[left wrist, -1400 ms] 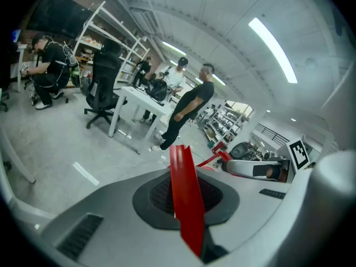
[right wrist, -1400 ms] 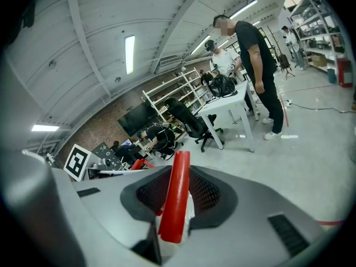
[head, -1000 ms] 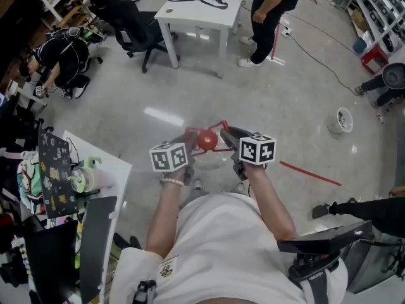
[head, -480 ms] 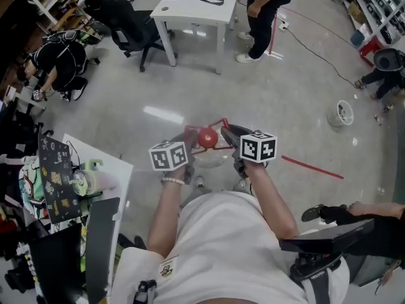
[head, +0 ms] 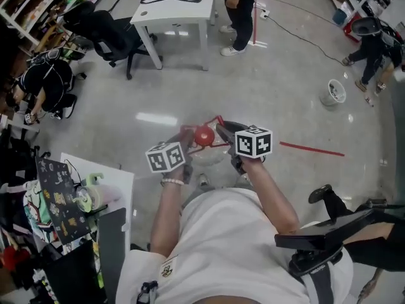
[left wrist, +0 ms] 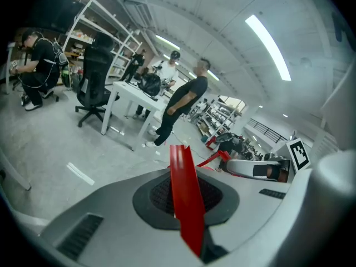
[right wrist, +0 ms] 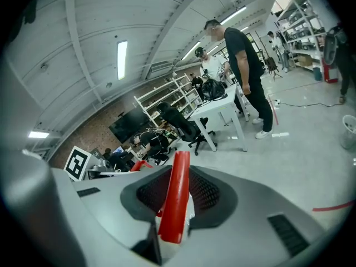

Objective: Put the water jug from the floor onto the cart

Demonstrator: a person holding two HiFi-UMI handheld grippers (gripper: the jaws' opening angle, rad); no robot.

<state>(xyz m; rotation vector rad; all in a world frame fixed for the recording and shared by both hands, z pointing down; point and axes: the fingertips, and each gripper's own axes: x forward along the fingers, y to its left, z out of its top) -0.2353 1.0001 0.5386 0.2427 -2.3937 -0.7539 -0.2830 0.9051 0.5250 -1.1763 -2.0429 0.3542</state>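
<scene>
In front of the person's body, held up off the grey floor [head: 285, 100], the water jug [head: 210, 157] hangs between the two grippers. It has a clear body and a round red cap [head: 204, 136]. The left gripper [head: 186, 138] is clamped on a flat red strip of the jug's handle [left wrist: 186, 204], which runs straight up between its dark pads. The right gripper [head: 223, 132] is clamped in the same way on another red part of the handle, on the jug's other side. Both point forward and somewhat down. Farther off on the floor stand a white tabletop [head: 174, 11] carrying a black bag, a black office chair [head: 104, 27] and a standing person [head: 243, 5]. A red line [head: 312, 149] lies on the floor to the right.
</scene>
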